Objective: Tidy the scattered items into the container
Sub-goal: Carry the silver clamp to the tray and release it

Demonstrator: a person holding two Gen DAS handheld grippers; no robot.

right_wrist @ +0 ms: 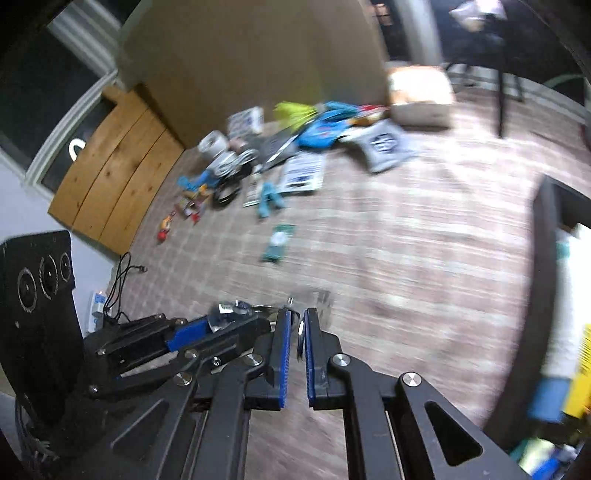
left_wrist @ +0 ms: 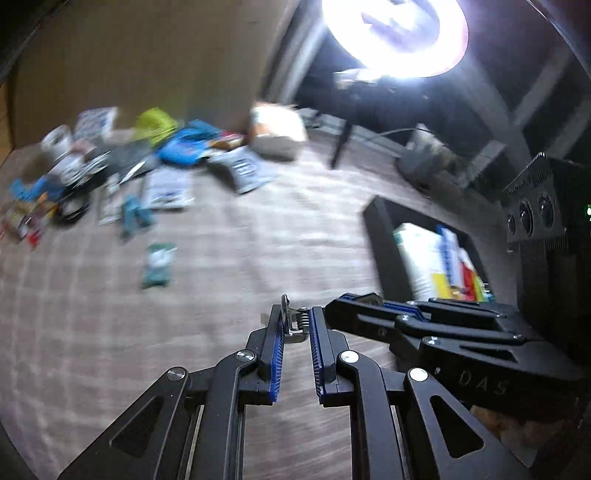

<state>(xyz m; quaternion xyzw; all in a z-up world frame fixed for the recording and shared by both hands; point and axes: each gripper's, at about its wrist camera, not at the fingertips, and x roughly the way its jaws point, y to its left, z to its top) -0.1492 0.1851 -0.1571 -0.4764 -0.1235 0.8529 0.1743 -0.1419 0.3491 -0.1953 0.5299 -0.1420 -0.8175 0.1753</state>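
Note:
My left gripper (left_wrist: 297, 319) is shut on a small metal spring clip (left_wrist: 293, 321), held above the carpet. My right gripper (right_wrist: 295, 325) is shut on a clear-wrapped metallic item (right_wrist: 300, 334) whose kind I cannot make out. The two grippers are side by side, fingertips almost touching; the right one (left_wrist: 354, 299) shows in the left wrist view, the left one (right_wrist: 229, 317) in the right wrist view. The black container (left_wrist: 384, 236) with colourful packets inside sits to the right, also in the right wrist view (right_wrist: 543, 295). Scattered items (left_wrist: 110, 166) lie far left on the carpet.
A green packet (left_wrist: 159, 264) lies alone on the carpet between pile and grippers. A cardboard box (right_wrist: 421, 96) stands behind the pile. A wooden board (right_wrist: 110, 166) leans at left. A power strip with cables (right_wrist: 101, 299) lies near the wall. A bright lamp (left_wrist: 395, 33) glares overhead.

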